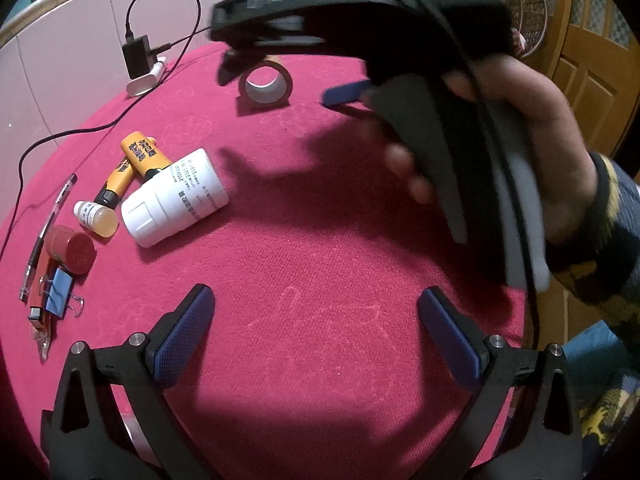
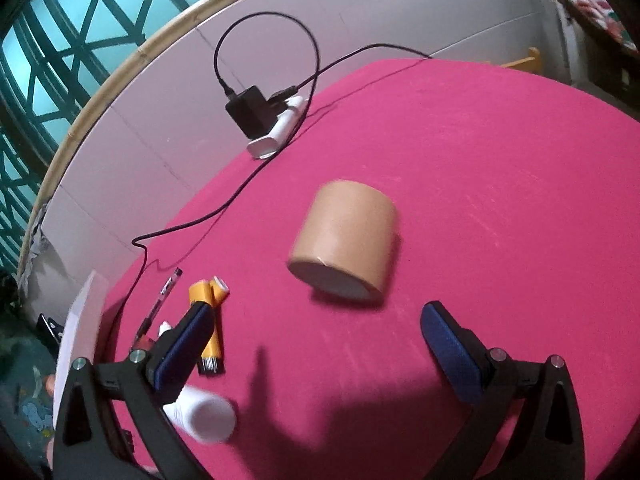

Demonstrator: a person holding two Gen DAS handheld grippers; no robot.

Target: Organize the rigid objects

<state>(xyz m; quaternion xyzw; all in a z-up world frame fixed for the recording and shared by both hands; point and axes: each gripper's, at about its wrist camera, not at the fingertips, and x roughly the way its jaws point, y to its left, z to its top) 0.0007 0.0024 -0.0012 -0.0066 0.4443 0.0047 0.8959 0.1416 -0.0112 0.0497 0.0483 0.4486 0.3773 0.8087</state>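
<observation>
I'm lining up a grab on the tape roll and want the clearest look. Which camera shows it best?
The right wrist view. The tape roll sits large and near the middle there, just ahead of the open right gripper, nothing covering it. The left wrist view shows the roll small and far off, partly under the right gripper.

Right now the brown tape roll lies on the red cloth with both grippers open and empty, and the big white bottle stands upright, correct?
Not quite: the white bottle lies on its side, as the left wrist view shows. The tape roll, the red cloth and the open, empty left gripper and right gripper are as you said.
</observation>
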